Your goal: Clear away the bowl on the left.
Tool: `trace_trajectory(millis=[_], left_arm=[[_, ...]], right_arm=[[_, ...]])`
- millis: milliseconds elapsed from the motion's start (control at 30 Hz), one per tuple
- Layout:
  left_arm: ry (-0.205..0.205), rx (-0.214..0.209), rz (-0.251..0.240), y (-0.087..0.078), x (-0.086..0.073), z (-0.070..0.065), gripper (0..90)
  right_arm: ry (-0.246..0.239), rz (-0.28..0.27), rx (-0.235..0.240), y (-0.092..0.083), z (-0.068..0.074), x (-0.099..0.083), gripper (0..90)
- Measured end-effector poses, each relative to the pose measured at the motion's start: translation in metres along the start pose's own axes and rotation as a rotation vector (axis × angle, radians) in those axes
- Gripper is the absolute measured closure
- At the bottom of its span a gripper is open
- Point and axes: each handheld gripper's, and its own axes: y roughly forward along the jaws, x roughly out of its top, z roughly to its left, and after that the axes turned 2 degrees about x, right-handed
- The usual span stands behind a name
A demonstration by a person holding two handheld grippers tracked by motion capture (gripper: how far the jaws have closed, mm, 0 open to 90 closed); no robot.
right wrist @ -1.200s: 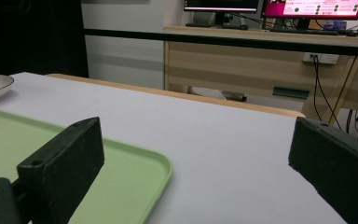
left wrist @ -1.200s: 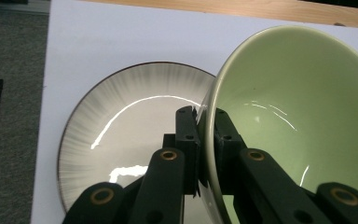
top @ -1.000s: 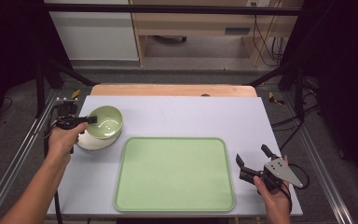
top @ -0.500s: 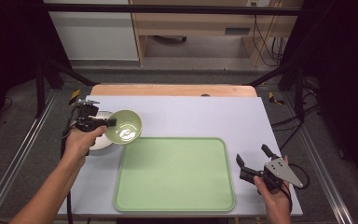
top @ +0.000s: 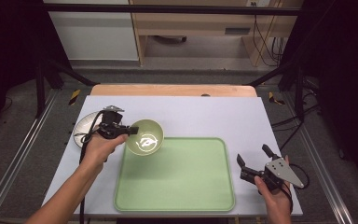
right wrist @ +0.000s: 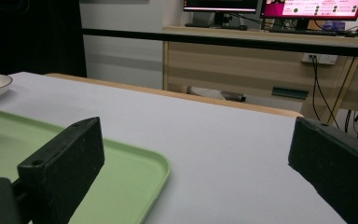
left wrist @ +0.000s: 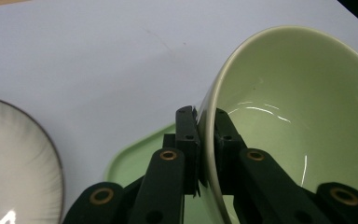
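A pale green bowl [top: 145, 136] hangs tilted over the far left corner of the green tray [top: 182, 186], with my left gripper [top: 128, 131] shut on its rim. In the left gripper view the two jaws pinch the bowl's [left wrist: 289, 121] wall, one inside and one outside. A white plate [top: 85, 127] with a dark rim lies on the table to the left, and its edge [left wrist: 14, 163] shows beside the jaws. My right gripper [top: 253, 161] rests open near the tray's right edge, with nothing between its fingers [right wrist: 60, 163].
The white tabletop [top: 205, 114] stretches behind the tray. A wooden strip [top: 172, 90] runs along the far edge. Black frame posts stand at both sides. A desk with monitors [right wrist: 270, 7] stands beyond the table.
My left gripper has lifted the green bowl off the white plate and carried it right, towards the tray's corner. The right gripper has stayed put.
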Motion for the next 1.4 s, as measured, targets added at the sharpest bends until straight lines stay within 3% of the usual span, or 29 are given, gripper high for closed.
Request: trace_trajectory(millis=[233, 400, 667, 1400], left_arm=[[0.030, -0.043, 0.013, 0.007, 0.001, -0.019, 83.6], [0.079, -0.055, 0.033, 0.015, -0.001, -0.034, 83.5], [0.100, -0.108, 0.055, 0.028, -0.009, -0.053, 83.5], [0.133, -0.159, 0.094, 0.037, -0.018, -0.071, 83.5]], right_arm=[[0.000, 0.000, 0.000, 0.000, 0.000, 0.000, 3.7], [-0.003, 0.000, 0.000, 0.000, 0.000, 0.000, 3.7], [-0.011, 0.002, 0.002, 0.000, 0.000, 0.000, 3.8], [-0.014, 0.004, 0.002, -0.001, 0.000, 0.000, 3.9]])
